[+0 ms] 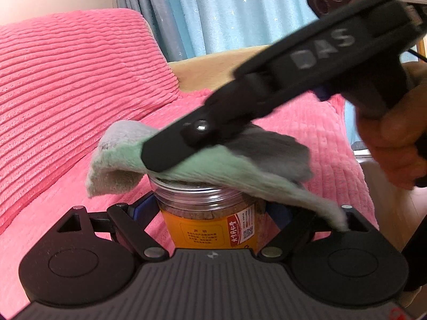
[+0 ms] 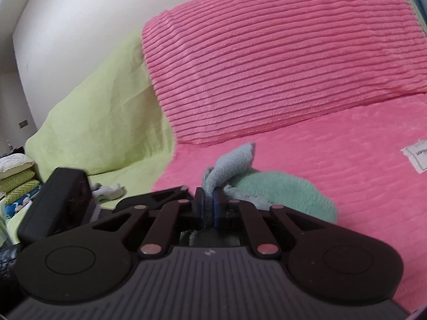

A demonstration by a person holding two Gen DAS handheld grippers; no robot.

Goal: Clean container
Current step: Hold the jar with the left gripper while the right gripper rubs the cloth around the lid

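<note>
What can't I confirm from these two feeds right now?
- Left wrist: jar top, lid or open mouth, is covered by the cloth.
- Left wrist: jar base is hidden behind the left gripper.
- Right wrist: jar hidden below the right gripper and cloth.
- Label print too small.

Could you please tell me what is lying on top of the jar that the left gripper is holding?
A green and grey cloth is draped over the top of the jar, pinched in the right gripper. The cloth covers most of the jar's top, so its lid cannot be made out.
</note>
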